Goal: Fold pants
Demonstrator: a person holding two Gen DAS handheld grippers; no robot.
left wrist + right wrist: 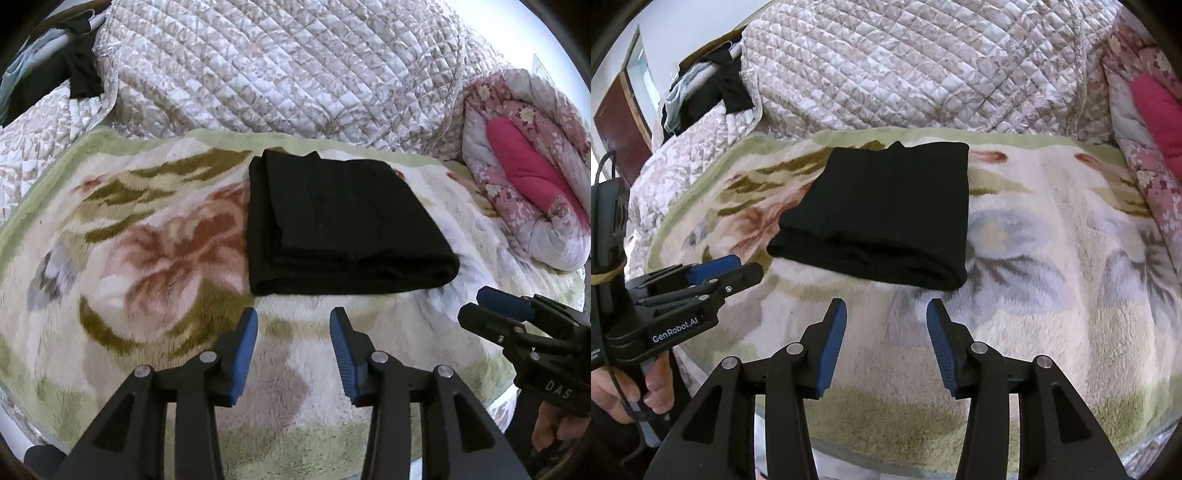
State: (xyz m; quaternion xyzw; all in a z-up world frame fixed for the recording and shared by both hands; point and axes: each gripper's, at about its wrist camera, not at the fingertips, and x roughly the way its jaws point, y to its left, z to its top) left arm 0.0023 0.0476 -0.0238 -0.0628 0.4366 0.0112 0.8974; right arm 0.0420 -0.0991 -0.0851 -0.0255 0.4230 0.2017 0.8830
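Pants (343,225) lie folded on floral blanket (147,240), quilt (280,70) behind; both hand-held grippers gape empty.

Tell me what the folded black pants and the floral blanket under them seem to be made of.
Folded black pants: probably a soft knit or fleece-like fabric; matte, no sheen, thick rounded fold edges. The exact fibre cannot be told.
Floral blanket: plush, fluffy pile, likely synthetic fleece; the fuzzy nap blurs the printed flowers and shows brushed tufts.

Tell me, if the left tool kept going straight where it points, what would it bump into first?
Probably the fluffy flowered blanket just short of the folded black pants. The left tool tilts downward with nothing between its fingers. Depth is hard to judge.
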